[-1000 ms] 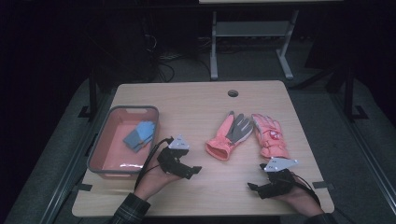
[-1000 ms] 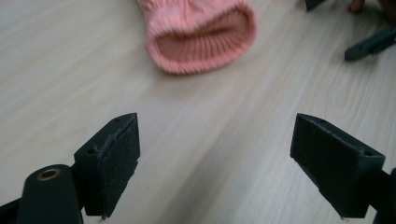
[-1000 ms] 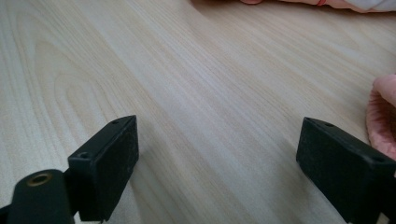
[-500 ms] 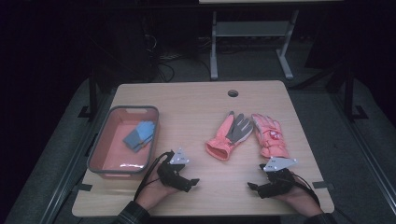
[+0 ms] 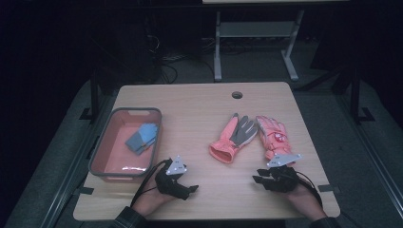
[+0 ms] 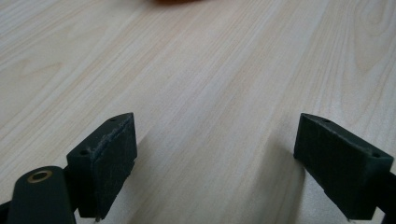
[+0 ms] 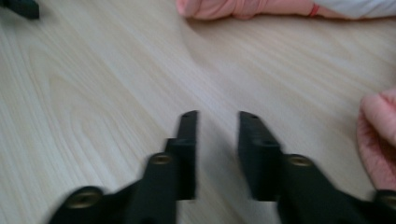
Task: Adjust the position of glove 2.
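Note:
Two pink gloves lie at mid-right of the wooden table: one palm-up with a grey palm, one back-up. My left gripper rests low near the front edge, right of the tray, pointing right. Its jaws stand wide open over bare wood. My right gripper sits just in front of the back-up glove and points left. Its jaws have just been closing to a narrow gap with nothing between them. The grey-palmed glove's cuff lies ahead of it, and the other glove is at its right edge.
A pink tray with a grey rim stands at the left and holds folded blue fabric. A round cable hole is near the table's far edge. Table legs and cables show on the dark floor beyond.
My left gripper has come back toward the front edge and sunk lower onto the table. The right hand has stayed where it was.

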Demonstrator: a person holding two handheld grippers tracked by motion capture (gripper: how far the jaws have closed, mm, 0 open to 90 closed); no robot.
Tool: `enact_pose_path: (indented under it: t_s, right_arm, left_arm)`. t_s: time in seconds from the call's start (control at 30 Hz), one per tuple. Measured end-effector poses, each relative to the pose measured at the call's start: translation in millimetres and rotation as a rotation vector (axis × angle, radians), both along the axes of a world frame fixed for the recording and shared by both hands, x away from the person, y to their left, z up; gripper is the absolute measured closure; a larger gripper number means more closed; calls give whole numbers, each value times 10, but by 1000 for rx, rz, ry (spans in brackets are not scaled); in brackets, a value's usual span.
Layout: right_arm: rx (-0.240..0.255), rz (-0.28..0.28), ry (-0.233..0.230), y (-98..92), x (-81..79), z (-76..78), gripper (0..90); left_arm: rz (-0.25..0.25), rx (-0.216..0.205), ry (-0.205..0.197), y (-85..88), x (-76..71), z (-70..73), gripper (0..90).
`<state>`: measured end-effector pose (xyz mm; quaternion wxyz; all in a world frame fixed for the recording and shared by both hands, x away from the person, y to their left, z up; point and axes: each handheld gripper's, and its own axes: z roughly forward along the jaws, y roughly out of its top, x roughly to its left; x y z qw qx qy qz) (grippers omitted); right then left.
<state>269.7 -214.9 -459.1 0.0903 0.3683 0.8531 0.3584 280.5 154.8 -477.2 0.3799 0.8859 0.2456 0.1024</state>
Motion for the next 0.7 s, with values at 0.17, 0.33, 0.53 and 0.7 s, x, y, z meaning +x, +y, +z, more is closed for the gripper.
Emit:
enact_pose_path:
  t_s: [0.17, 0.33, 0.53, 0.7]
  right_arm:
    - [28, 0, 19, 104, 138, 146, 896]
    - [78, 4, 6, 232, 297, 290, 897]
    - [107, 23, 12, 439, 587, 386, 897]
    - [132, 17, 24, 572, 805, 414, 898]
  left_arm:
    - [-9, 10, -1, 1, 8, 6, 124]
    - [-11, 7, 0, -4, 9, 4, 124]
    - [-15, 11, 3, 0, 7, 7, 124]
    - [-17, 11, 2, -2, 12, 7, 123]
